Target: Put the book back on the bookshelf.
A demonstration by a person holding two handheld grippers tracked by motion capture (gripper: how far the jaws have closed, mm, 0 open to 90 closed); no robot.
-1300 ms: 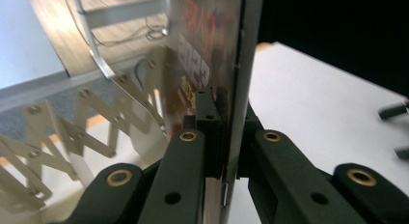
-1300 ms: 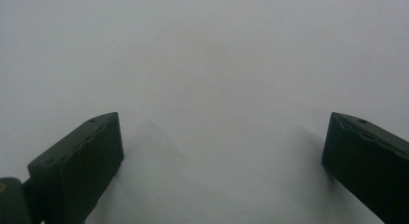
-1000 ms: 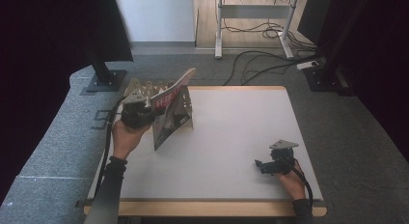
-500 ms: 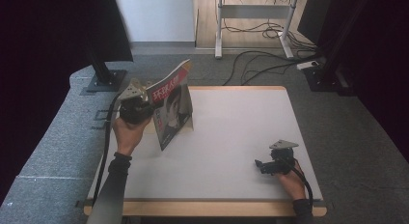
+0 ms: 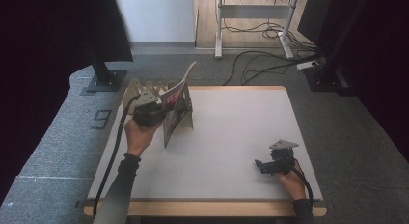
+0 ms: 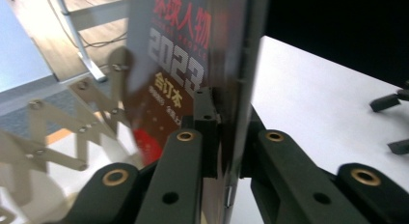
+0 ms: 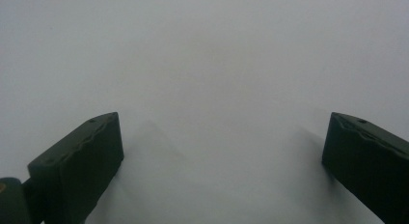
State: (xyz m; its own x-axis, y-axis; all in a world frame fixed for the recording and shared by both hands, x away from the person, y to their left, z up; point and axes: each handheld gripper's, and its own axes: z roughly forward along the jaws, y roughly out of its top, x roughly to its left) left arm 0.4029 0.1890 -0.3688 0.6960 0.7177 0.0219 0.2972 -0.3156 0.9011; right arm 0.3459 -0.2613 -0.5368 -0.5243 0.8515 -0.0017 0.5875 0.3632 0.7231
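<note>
**Magazine handling: grip and surroundings**

The magazine stands nearly upright over the table's far-left corner, just in front of a wooden accordion rack. Whether its lower edge touches the table cannot be told. The left gripper is clenched on it: in the left gripper view both jaws press a thin sheaf near one edge, glossy dark cover with red and white print facing the camera.

Handling estimate: light, thin, flexible. The top corner curls away, so the unsupported part will likely sag or fan open if tilted. The glossy cover is probably slippery; a grip close to the spine, across all pages, should hold best. A grip on few pages risks tearing or spilling the rest.

The right gripper rests near the table's near-right corner, jaws spread wide over bare surface.

The table is white, matte and flat, with a wooden edge. Grey carpet surrounds it; cables and stand legs lie beyond the far edge.
</note>
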